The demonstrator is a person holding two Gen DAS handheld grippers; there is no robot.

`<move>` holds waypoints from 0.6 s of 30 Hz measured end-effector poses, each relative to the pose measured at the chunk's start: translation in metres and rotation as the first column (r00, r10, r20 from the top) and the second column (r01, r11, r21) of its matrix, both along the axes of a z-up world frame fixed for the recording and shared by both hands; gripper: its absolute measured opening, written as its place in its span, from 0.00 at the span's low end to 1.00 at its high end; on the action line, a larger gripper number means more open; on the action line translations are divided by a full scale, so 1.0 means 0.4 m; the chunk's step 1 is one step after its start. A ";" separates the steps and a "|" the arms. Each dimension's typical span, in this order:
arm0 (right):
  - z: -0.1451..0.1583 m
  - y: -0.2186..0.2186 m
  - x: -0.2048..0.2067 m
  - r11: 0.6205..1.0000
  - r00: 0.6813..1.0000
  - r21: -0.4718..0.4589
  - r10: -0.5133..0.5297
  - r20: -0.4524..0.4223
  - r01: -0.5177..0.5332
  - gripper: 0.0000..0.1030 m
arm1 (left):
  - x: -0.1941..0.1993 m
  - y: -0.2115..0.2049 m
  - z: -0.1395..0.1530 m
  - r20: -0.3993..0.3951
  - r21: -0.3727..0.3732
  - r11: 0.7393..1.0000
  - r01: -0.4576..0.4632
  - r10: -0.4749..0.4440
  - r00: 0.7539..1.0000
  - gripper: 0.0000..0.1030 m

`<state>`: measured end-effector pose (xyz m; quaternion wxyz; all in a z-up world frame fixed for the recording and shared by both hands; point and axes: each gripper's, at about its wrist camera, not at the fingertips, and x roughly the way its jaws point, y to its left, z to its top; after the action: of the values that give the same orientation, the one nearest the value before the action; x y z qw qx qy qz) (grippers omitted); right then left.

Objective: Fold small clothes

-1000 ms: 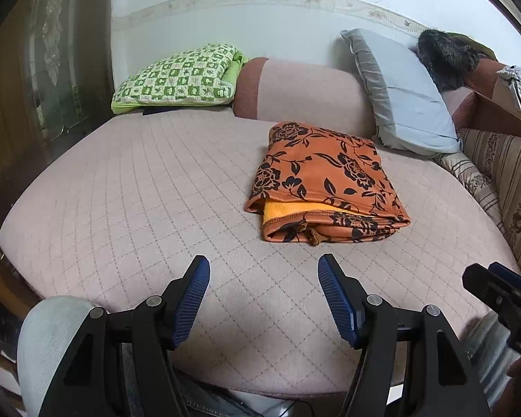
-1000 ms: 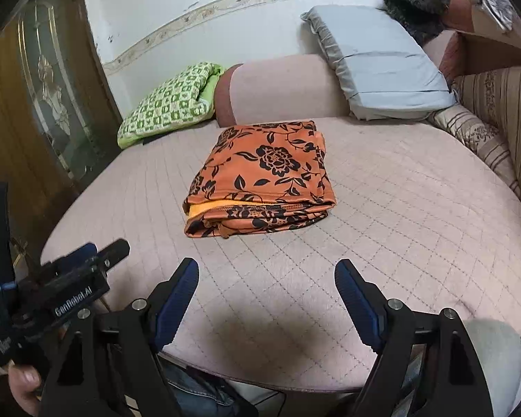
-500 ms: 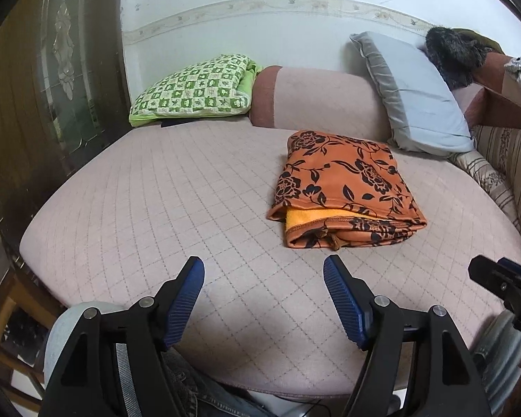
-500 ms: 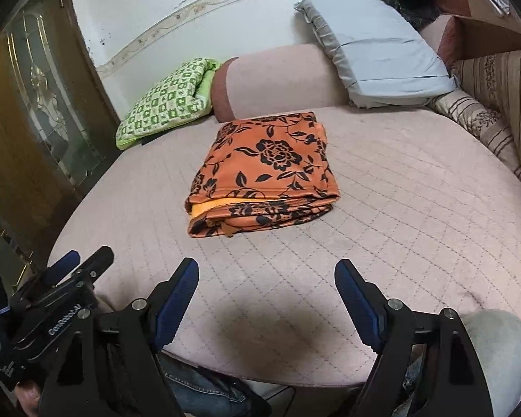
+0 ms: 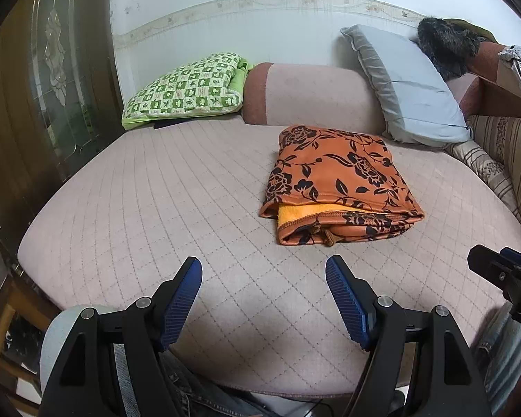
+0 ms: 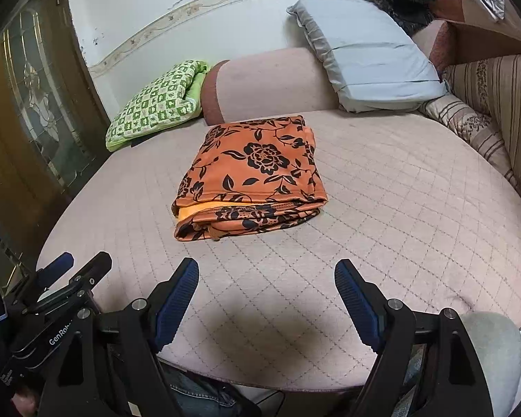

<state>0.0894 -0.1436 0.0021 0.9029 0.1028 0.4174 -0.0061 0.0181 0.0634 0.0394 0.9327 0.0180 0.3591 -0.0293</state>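
Garment: folded orange floral cloth [image 5: 340,180] on the bed [image 5: 156,208], centre-right.
Left gripper [image 5: 264,279]: jaws just widening, nothing between.
Right gripper [image 6: 266,278]: spread apart, empty, near edge.

Soft matt floral-print cloth [image 5: 333,173] on quilted, stitched fabric cushion [image 5: 156,208]; ribbed blue pads [image 5: 182,300], matt black plastic gripper arms.
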 end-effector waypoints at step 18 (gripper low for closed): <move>-0.006 0.001 0.006 1.000 1.000 -0.014 0.014 -0.006 -0.014 0.80 | -0.003 -0.002 -0.003 -0.005 -0.022 1.000 0.011 -0.011 1.000 0.72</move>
<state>0.0917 -0.1432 -0.0004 0.9023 0.0934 0.4209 -0.0031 0.0171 0.0628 0.0383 0.9318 0.0097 0.3608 -0.0382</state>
